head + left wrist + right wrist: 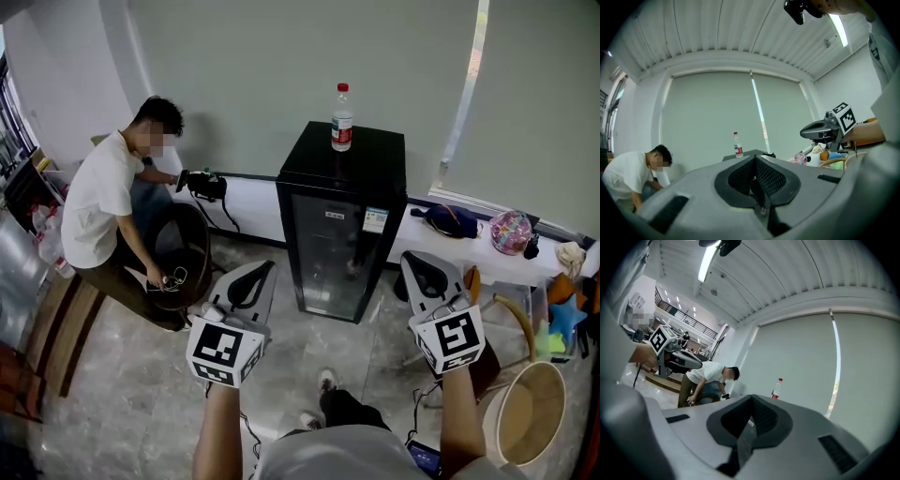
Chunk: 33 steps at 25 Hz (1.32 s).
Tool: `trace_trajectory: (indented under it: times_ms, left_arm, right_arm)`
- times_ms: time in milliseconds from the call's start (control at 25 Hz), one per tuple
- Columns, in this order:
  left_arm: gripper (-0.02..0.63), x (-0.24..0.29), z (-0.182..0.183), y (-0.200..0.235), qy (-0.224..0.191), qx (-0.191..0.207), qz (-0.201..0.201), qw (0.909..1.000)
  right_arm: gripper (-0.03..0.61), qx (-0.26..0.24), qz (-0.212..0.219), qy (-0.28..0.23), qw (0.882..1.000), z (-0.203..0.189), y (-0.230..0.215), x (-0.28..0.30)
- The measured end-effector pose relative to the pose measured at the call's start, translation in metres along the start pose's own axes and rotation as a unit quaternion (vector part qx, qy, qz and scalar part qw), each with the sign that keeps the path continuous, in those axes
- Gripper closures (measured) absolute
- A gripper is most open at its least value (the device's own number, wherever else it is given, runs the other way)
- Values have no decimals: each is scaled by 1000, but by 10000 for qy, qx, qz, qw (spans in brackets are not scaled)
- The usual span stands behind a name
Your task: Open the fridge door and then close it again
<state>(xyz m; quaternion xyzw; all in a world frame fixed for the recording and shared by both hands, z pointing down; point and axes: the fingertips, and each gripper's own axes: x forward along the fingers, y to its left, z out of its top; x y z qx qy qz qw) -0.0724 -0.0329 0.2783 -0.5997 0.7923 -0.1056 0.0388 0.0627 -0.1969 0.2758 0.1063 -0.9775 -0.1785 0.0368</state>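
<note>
I have both claws held level in front of me, side by side and apart from each other. The left claw (258, 274) has its jaws pressed together with nothing between them. The right claw (417, 262) is the same, jaws squeezed tight and empty.

The fridge (342, 225) stands on the floor beyond them, against the far wall, and from above it sits between the two claws. Neither claw touches it. It is black with a glass door, and the door is closed. A bottle (342, 117) with a red cap and red label stands upright on top of the fridge.

At the far left a person (103, 202) in a white shirt bends down. A white ledge (469, 251) runs along the far wall behind the fridge, and a pale bucket (530, 412) sits on the floor at the near right
</note>
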Motion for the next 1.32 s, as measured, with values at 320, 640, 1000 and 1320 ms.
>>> trace_trajectory:
  times_ms: [320, 640, 1000, 1320]
  left_arm:
    - [604, 11, 1, -5, 7, -14, -28, 10000]
    - [604, 20, 0, -11, 38, -13, -82, 10000]
    - [604, 25, -4, -17, 87, -26, -135, 9999]
    - [604, 27, -7, -19, 141, -65, -168, 9997]
  right_arm:
    - [581, -71, 206, 43, 9998, -6, 9, 13]
    - [581, -88, 232, 68, 9997, -9, 5, 16]
    - [581, -106, 223, 109, 9996, -13, -1, 9]
    - [581, -165, 248, 177, 9994, -20, -2, 7]
